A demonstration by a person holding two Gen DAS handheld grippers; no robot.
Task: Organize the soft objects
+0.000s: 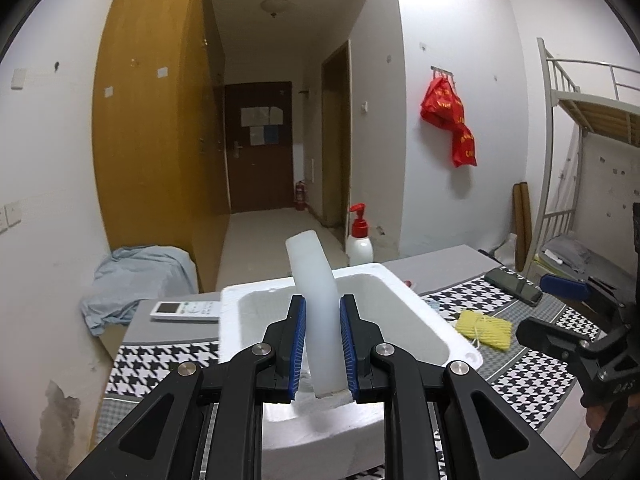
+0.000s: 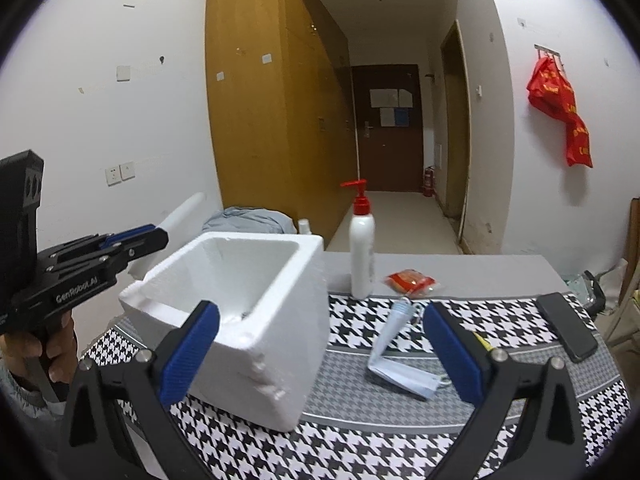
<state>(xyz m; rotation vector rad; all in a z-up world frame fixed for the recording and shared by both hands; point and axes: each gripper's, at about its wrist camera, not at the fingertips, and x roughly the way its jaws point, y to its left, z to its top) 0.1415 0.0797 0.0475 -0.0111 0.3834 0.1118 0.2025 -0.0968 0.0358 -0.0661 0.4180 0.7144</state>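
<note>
- Two grippers: the left gripper [image 1: 322, 344] clamps one white foam strip [image 1: 316, 292] above one white foam box [image 2: 240, 320]; the right gripper [image 2: 320, 356] gapes empty.
- One blue face mask [image 2: 400, 372], one yellow foam net [image 1: 485, 329] lie on the houndstooth table [image 2: 400, 440].

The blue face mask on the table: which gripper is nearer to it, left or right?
Right. The right gripper stands open just above the blue face mask, which shows between its fingers. The left gripper, shut on a white foam strip, is beyond the foam box.
</note>
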